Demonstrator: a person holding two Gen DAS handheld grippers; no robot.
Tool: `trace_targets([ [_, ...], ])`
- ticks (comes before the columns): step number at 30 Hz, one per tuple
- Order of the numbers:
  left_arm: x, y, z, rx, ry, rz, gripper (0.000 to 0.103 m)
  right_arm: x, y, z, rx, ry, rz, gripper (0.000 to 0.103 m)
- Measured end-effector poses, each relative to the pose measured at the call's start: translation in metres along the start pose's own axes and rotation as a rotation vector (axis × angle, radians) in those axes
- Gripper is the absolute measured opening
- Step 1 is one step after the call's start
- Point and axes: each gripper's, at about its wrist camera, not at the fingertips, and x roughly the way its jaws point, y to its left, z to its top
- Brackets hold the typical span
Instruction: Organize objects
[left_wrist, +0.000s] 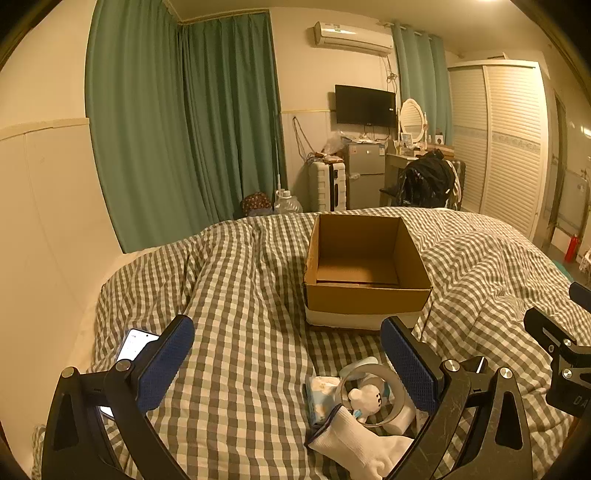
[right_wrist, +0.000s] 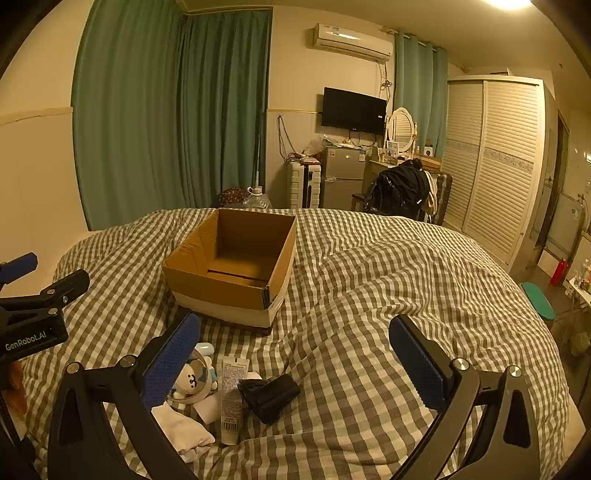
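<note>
An open, empty cardboard box (left_wrist: 365, 291) sits on the checked duvet (left_wrist: 240, 295); it also shows in the right wrist view (right_wrist: 221, 288). Small items lie in front of it: a white sock (left_wrist: 362, 439), a tissue pack (left_wrist: 319, 398), a white fan with a bear toy (left_wrist: 369, 397), also seen in the right wrist view (right_wrist: 192, 380), a white tube (right_wrist: 232, 398) and a black folded object (right_wrist: 271, 397). My left gripper (left_wrist: 288, 354) is open and empty above the duvet, left of the items. My right gripper (right_wrist: 295, 350) is open and empty above the items.
A lit phone (left_wrist: 135, 347) lies on the duvet behind my left finger. The bed ends near a wall at left and drops off at right. A fridge (left_wrist: 364, 175), a chair with a black bag (left_wrist: 428, 182) and a wardrobe (left_wrist: 498, 147) stand beyond the bed.
</note>
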Motion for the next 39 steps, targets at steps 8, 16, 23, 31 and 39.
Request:
trace_targets([
  [8, 0.0001, -0.0004, -0.0005, 0.003, 0.006, -0.002, 0.103, 0.0041, 0.0030, -0.0009, -0.001, 0.009, 0.008, 0.103],
  [16, 0.0012, -0.0002, -0.0010, 0.003, 0.011, 0.000, 0.103, 0.0053, 0.0015, -0.0024, 0.001, 0.015, 0.010, 0.103],
  [23, 0.0028, 0.0004, -0.0011, 0.003, 0.018, 0.004, 0.103, 0.0056, 0.0038, -0.0026, -0.006, 0.015, 0.000, 0.103],
  [31, 0.0027, 0.0006, -0.0028, 0.004, 0.021, 0.001, 0.103, 0.0069, 0.0033, -0.0037, -0.006, 0.020, 0.005, 0.103],
  [39, 0.0021, 0.0001, -0.0032, 0.003, 0.020, -0.001, 0.103, 0.0080, 0.0048, -0.0045, -0.008, 0.024, 0.005, 0.103],
])
